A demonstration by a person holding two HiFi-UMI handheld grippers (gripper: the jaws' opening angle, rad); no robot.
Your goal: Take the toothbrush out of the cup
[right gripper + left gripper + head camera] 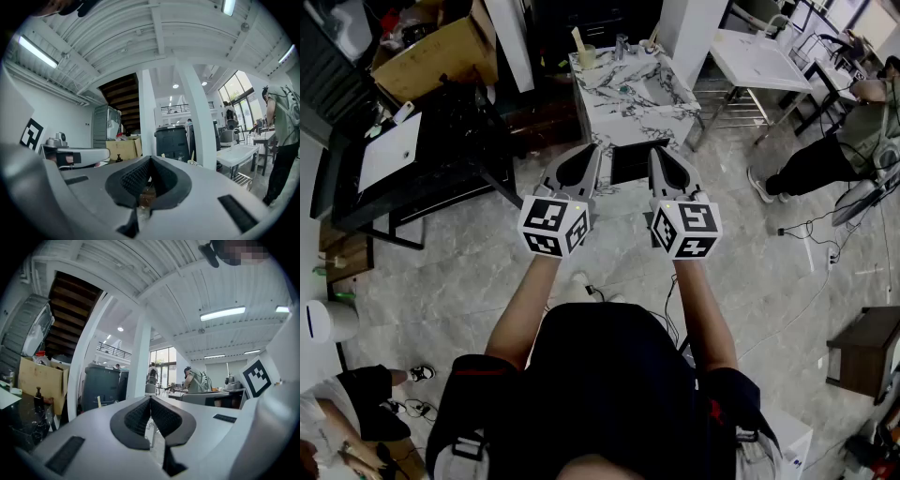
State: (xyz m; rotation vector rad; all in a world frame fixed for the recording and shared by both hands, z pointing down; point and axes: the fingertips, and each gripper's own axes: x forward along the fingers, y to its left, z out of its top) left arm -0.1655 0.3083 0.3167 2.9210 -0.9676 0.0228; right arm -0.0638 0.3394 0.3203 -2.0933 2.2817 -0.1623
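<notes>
A pale toothbrush (578, 39) stands tilted in a small cup (587, 57) at the far left corner of the marble-topped stand (623, 112). Both grippers are held level in front of the person, well short of the stand and pointing toward it. My left gripper (592, 150) is shut with nothing between its pads, and the left gripper view shows the ribbed pads (140, 416) meeting. My right gripper (656, 152) is also shut and empty. A pale stick (192, 157), likely the toothbrush, shows far off in the right gripper view.
A second small cup (622, 45) stands on the marble top. A cardboard box (441, 52) and a black table (412, 169) are at the left, a white pillar (511, 37) beside the stand. A white table (764, 56) and a person (834, 155) are at the right. Cables (811, 230) lie on the floor.
</notes>
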